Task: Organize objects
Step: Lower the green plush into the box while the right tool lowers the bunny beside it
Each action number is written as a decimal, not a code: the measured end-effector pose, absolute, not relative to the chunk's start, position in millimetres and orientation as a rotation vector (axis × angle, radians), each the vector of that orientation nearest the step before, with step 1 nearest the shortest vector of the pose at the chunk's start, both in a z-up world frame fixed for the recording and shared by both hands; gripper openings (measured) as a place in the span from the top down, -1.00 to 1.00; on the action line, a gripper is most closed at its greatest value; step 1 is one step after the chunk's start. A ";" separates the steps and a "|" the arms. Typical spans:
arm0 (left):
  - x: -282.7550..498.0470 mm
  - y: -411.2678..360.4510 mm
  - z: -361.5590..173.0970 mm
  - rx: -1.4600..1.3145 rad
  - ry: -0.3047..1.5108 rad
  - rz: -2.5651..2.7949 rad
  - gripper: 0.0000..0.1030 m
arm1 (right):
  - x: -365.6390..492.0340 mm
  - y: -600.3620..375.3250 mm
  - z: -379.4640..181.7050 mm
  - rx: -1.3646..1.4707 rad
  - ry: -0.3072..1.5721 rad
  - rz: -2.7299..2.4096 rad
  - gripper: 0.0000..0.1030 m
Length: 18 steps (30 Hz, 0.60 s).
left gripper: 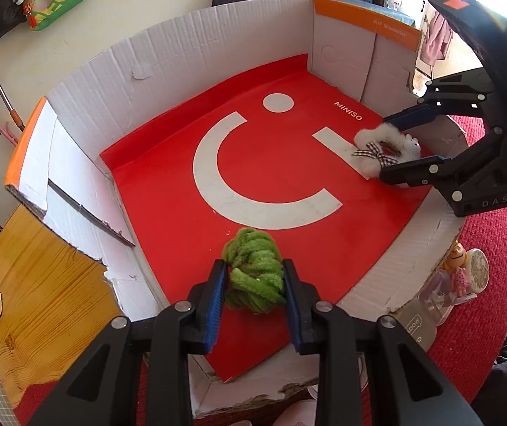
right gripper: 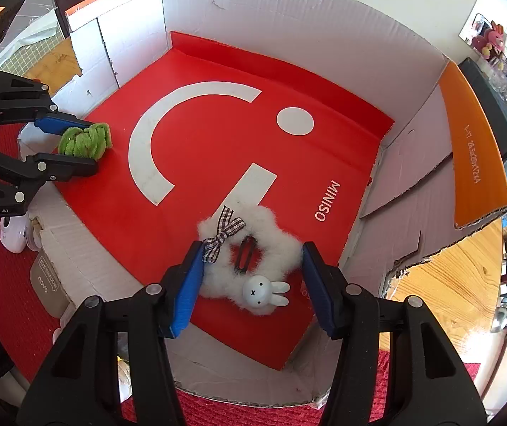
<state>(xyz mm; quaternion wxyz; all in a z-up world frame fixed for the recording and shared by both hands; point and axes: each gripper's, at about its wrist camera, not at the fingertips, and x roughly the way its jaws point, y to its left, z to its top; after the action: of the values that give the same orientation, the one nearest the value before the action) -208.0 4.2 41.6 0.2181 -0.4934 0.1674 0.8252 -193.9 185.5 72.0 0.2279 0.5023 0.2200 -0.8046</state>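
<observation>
**Two grippers, two soft things, one box**

We count one cardboard box (left gripper: 189,35), one red sheet (left gripper: 289,177) lining its floor, and two small items on that sheet: a green fuzzy scrunchie (left gripper: 253,277) and a white furry hair clip (right gripper: 253,266). The clip carries one checked bow (right gripper: 223,236) and one small rabbit figure (right gripper: 264,293).

We hold the left gripper (left gripper: 253,280) closed on the green fuzzy scrunchie, both blue pads pressed into it, at the near edge of the sheet in the left wrist view. The right gripper (right gripper: 253,277) straddles the white furry hair clip near the box's right wall; its pads lie against the fur on both sides, but we cannot tell whether they squeeze it.

Outside the box, on a red mat (left gripper: 484,319), small items are cut off by the low torn wall: a doll figure (left gripper: 461,266) and a beige case (right gripper: 45,280). The shelf clutter beyond is too small to make out.
</observation>
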 end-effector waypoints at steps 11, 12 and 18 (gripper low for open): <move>-208.0 4.0 41.6 -1.366 0.459 2.283 0.32 | -186.4 186.7 74.8 1.387 0.617 -2.216 -0.05; -208.2 4.1 41.5 -1.367 0.458 2.283 0.30 | -185.1 187.0 75.2 1.387 0.619 -2.216 -0.06; -207.9 4.2 41.6 -1.367 0.453 2.284 0.18 | -176.5 189.0 78.6 1.385 0.634 -2.225 -0.08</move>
<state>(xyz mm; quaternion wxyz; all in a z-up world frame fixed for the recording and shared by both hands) -207.9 4.2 41.6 0.2190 -0.4939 0.1636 0.8254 -176.5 189.0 78.6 0.2206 0.5009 0.2294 -0.8049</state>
